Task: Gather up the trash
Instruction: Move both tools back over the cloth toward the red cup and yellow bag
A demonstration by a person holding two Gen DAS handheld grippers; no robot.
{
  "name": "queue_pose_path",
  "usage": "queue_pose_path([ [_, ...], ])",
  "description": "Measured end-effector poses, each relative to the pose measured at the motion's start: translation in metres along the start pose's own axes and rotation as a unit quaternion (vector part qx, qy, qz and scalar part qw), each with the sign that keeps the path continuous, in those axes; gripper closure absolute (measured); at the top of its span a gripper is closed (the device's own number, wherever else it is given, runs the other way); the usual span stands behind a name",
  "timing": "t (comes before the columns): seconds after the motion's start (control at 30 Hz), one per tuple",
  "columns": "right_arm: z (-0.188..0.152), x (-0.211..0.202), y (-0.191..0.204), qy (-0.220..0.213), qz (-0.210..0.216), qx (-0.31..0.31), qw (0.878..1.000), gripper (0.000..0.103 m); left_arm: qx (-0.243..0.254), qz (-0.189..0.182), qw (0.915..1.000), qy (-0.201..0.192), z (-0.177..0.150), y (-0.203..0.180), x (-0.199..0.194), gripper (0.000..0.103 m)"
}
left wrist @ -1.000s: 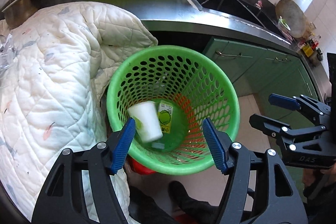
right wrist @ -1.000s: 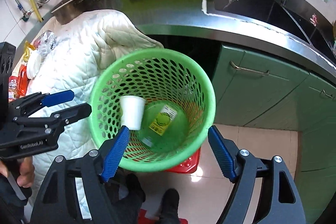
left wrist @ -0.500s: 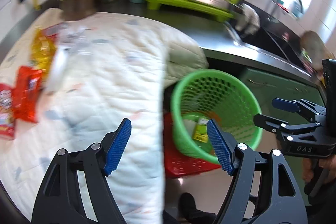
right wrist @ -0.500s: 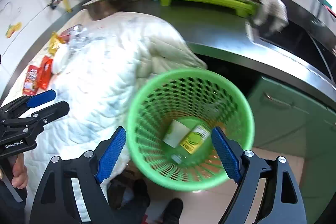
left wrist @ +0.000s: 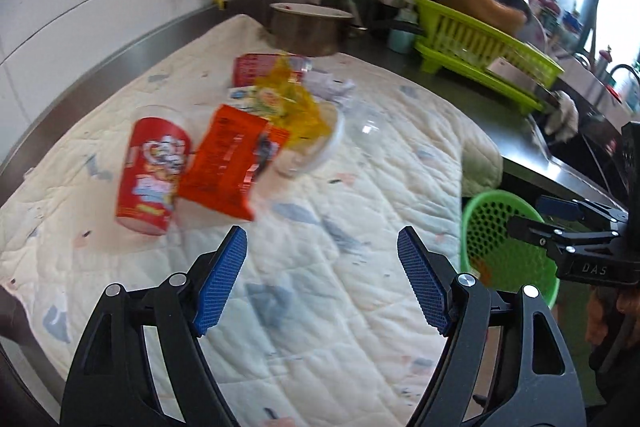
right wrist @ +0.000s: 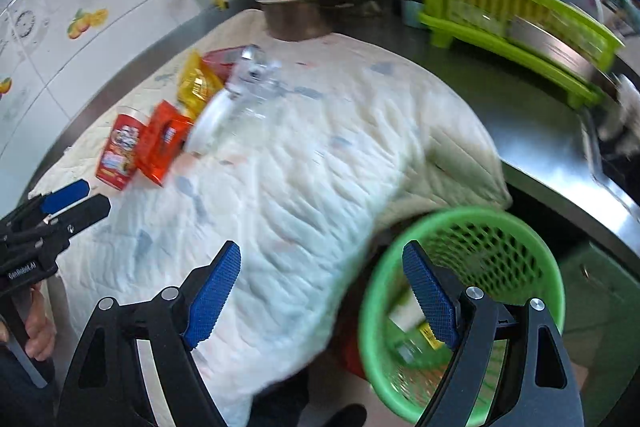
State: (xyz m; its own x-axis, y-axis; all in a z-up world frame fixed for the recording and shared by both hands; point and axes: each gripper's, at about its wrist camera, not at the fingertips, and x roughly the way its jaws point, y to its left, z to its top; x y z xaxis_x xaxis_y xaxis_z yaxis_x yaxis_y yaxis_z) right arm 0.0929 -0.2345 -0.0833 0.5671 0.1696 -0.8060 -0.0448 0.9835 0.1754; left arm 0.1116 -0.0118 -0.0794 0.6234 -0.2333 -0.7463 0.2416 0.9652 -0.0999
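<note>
Trash lies in a heap on the white quilt [left wrist: 340, 307]: a red printed cup [left wrist: 150, 175] on its side, an orange-red wrapper [left wrist: 232, 163], a yellow wrapper [left wrist: 292, 103] and a clear plastic piece with a white rim [left wrist: 320, 143]. My left gripper [left wrist: 320, 233] hovers over the quilt short of the heap, jaws opening, nothing between them. My right gripper [right wrist: 320, 247] is open and empty, over the quilt's edge beside the green basket [right wrist: 480, 213]. A white cup and a green carton [right wrist: 404, 315] lie blurred inside the basket.
A metal pot [left wrist: 308, 27] stands behind the heap. A green dish rack [left wrist: 480, 47] sits on the steel counter [right wrist: 520, 131] to the right, with the sink beyond. Green cabinet doors [right wrist: 600, 287] are below. A tiled wall with pipes runs behind.
Both views have swung left, from looking down into the green basket to the quilt and the trash heap. Both grippers stay empty, their jaws a little wider.
</note>
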Motion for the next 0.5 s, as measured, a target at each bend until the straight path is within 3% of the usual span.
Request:
queue_pose_path([
  [0.27, 0.042, 0.032, 0.043, 0.003, 0.063, -0.001, 0.998, 0.027, -0.047, 0.049, 0.9976, -0.014, 0.009, 0.061, -0.006, 0.026],
  [0.5, 0.064, 0.071, 0.074, 0.031, 0.115, 0.033, 0.992, 0.038, -0.077, 0.089, 0.9929, -0.018, 0.020, 0.105, -0.004, 0.021],
])
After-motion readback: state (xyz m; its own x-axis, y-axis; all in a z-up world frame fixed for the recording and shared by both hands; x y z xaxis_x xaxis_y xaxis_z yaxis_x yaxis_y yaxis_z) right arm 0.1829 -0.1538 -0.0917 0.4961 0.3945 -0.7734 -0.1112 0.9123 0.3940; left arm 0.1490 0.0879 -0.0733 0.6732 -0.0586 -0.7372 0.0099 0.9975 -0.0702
